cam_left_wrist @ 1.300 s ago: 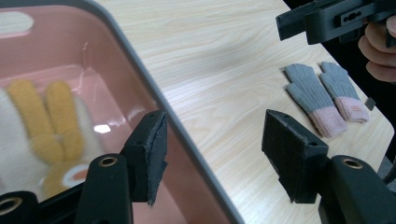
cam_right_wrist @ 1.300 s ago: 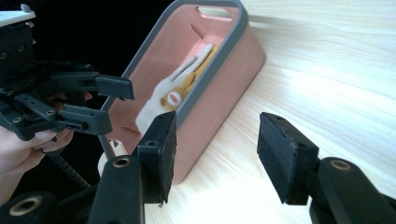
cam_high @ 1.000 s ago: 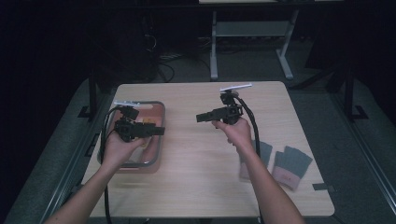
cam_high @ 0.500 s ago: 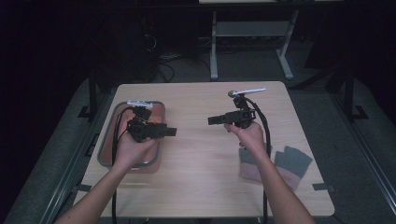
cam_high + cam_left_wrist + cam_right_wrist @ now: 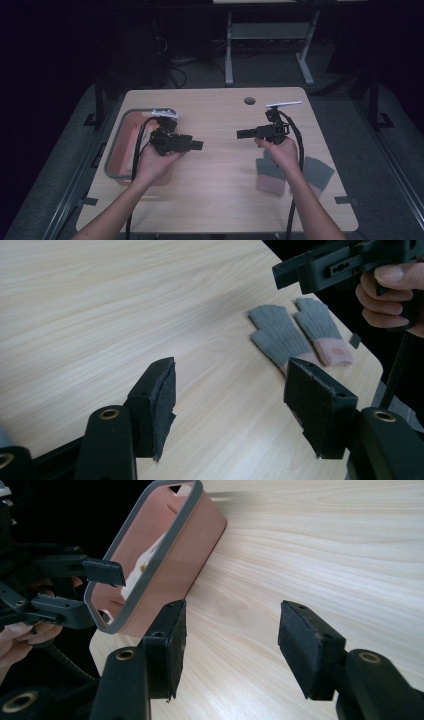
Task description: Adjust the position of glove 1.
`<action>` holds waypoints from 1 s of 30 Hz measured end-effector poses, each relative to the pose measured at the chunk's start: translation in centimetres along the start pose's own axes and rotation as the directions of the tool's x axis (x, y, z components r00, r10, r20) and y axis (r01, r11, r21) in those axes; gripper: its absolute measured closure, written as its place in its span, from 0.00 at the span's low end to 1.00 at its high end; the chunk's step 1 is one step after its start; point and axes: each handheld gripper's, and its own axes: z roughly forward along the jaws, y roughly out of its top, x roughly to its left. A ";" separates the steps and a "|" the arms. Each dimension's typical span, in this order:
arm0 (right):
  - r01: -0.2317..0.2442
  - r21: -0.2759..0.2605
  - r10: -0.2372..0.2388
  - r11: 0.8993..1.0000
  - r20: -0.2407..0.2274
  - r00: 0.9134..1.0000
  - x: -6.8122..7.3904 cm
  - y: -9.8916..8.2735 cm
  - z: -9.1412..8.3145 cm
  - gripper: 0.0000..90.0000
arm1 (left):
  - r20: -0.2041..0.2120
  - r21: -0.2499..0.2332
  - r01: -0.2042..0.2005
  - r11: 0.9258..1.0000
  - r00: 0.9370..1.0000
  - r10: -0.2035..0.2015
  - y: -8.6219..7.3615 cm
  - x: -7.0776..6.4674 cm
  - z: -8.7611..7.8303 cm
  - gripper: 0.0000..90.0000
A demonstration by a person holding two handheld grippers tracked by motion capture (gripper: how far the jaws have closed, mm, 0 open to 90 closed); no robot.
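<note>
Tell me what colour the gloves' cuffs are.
Pink, on grey knit gloves; clearest in the left gripper view.

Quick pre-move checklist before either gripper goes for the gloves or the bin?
1. Left gripper empty, jaws apart, just been opening: ok.
2. Right gripper empty, jaws apart: ok.
3. Grey gloves lie flat, side by side near the table edge, by the right hand: ok.
4. Pink bin stands open-topped on the table's left side: ok.
5. What the pale thing inside the bin is: cannot tell.
6. Bare table between the two grippers: ok.
</note>
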 end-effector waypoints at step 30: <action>-0.055 -0.033 0.057 0.998 0.059 0.997 -3.6 -4.8 -5.7 0.48 | 0.080 0.030 -0.063 0.998 0.995 0.061 0.1 -4.8 5.2 0.36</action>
